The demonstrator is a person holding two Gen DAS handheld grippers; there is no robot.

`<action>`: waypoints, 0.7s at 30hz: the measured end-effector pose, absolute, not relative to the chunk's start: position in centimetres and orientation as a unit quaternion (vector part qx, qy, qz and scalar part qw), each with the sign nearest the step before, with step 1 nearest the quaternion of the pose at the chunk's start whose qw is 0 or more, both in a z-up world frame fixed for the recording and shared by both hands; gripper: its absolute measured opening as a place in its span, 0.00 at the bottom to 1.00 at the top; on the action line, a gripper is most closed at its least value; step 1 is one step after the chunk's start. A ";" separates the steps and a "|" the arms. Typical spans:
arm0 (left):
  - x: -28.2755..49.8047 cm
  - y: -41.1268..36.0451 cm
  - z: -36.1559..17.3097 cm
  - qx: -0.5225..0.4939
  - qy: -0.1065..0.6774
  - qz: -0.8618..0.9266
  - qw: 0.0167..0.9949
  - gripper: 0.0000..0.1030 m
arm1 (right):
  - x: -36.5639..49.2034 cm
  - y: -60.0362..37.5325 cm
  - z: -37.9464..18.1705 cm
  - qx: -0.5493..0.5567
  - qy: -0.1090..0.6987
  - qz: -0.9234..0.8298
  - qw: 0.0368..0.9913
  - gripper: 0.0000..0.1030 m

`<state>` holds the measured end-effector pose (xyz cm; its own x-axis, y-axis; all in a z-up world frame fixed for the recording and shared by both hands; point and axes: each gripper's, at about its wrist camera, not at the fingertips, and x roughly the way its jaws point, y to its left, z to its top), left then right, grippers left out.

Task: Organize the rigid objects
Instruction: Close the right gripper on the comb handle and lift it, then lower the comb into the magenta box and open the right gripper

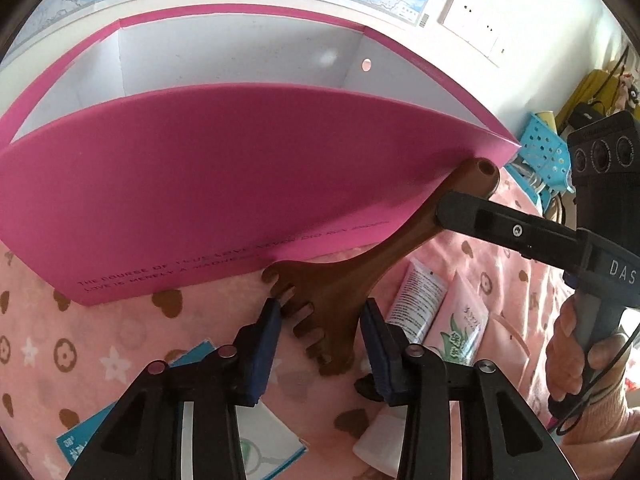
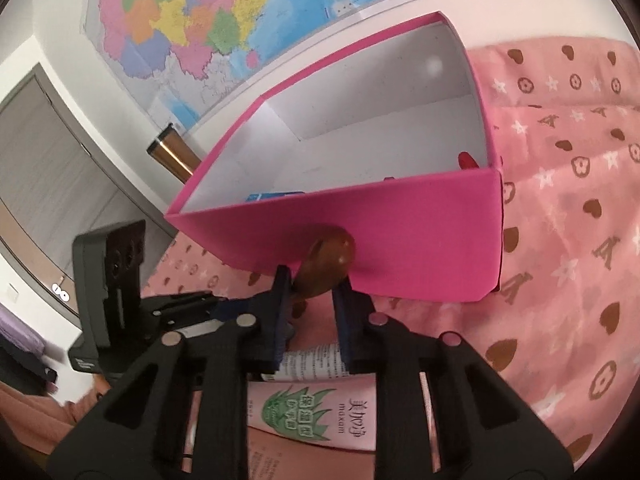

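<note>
Right gripper (image 2: 311, 300) grips brown wooden comb (image 1: 340, 280) by handle, beside pink box (image 1: 200, 184); left gripper (image 1: 320, 328) wide around comb teeth w/o touching; box contents mostly hidden.

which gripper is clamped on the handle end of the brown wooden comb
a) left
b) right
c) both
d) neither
b, the right gripper has its pads closed on the handle of the wooden comb, while the left gripper is open around the toothed end without squeezing it.

magenta box (image 1: 192, 184), brown comb (image 1: 344, 280)
</note>
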<state>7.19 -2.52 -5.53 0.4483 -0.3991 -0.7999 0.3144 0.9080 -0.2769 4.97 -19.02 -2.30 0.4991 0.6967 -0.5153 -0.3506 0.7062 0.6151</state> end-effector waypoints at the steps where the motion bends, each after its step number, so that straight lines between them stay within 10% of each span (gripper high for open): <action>1: 7.1 -2.4 -5.6 -0.045 0.482 -0.210 0.850 0.39 | 4.9 -19.0 -2.2 0.224 0.389 0.315 0.836 0.21; 21: 4.3 -3.0 3.1 -0.017 0.384 -0.212 0.898 0.39 | 2.8 -20.5 5.6 0.264 0.299 0.386 0.832 0.17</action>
